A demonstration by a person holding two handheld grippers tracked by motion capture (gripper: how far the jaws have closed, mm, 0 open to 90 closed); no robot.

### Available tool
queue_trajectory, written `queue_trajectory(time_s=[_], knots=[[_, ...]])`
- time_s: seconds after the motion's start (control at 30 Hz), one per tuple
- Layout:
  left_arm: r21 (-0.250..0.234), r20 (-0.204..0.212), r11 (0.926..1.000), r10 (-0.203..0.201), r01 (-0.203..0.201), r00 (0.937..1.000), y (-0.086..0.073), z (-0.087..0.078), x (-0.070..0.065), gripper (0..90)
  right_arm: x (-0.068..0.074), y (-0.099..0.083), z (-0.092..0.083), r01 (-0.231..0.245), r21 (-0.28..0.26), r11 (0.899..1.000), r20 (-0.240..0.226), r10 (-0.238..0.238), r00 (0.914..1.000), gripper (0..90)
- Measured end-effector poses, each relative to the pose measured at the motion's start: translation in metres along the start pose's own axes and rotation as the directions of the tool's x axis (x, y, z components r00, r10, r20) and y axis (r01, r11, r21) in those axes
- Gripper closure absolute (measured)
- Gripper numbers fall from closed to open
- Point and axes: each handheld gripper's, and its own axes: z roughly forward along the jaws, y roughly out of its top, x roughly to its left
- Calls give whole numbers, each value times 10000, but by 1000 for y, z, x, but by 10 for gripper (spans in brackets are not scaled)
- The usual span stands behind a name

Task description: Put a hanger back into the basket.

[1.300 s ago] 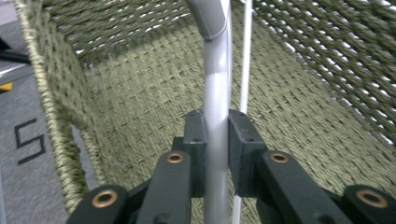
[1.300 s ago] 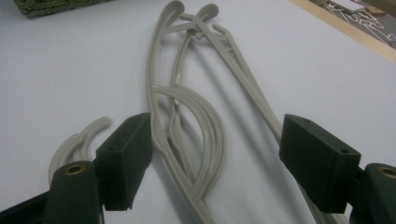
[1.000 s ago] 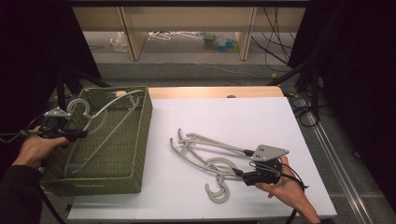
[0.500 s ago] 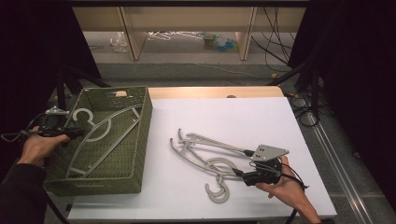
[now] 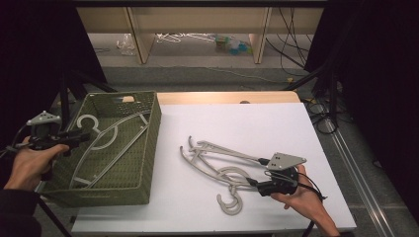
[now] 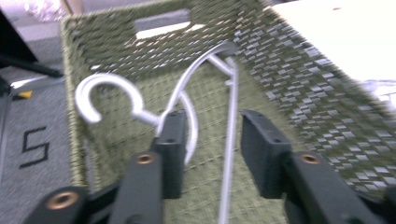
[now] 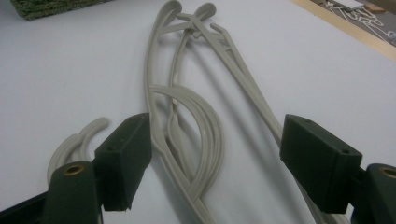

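Left gripper [image 5: 74, 138] at the near-left rim of the green basket [image 5: 148, 148]; jaws have just been opening, now partly apart, nothing pinched. One grey hanger [image 5: 106, 143] lies loose inside the basket, its hook [image 6: 105, 95] toward the left wall.

Right gripper [image 5: 259, 185] rests low on the white table [image 5: 237, 123], jaws spread wide around the necks of the stacked hangers [image 5: 217, 165] without pressing them.

Risks:
- The stack is tangled, so closing here probably lifts several at once or drags the pile.
- A hook [image 5: 230, 202] could catch a jaw.
- The left jaws sit close to the dropped hanger and could snag it while pulling back.
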Motion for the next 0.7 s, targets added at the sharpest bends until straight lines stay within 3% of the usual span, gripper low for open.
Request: queue_trajectory(time_s=[0.07,0.13,0.17,0.2,0.43,0.53,0.57,0.6,0.7], knots=[[-44,24,9999,149,-149,9999,2,-6,-10,525,0,0,0,5,-16,10000,-10,-5,10000,258],[-356,433,9994,-16,32,9991,3,-9,-23,494,1,0,0,20,-12,10000,-29,-20,10000,258],[-528,570,9986,100,-69,9983,4,-11,-30,479,1,0,0,18,-1,10000,-27,-18,10000,258],[-528,570,9986,100,-69,9983,4,-11,-30,459,1,0,0,6,14,10000,-32,-6,10000,258],[-1491,1536,9888,346,-115,9875,-1,-14,-81,361,-1,-2,1,-42,-5,10000,-112,42,9999,258],[-1720,2026,9847,645,-293,9771,-5,-9,-101,332,-1,-2,2,-22,-11,10000,-91,22,10000,258],[-1758,2273,9842,600,-196,9720,-7,-7,-109,324,0,-2,2,-51,17,10000,-75,51,10000,256],[-1882,2553,9813,877,-395,9629,-8,-5,-116,315,0,-2,3,-68,-49,10000,-73,68,10000,255],[-2173,2896,9745,1196,-565,9497,-14,0,-139,290,0,-2,2,-2,-27,10000,-145,2,9999,255]])
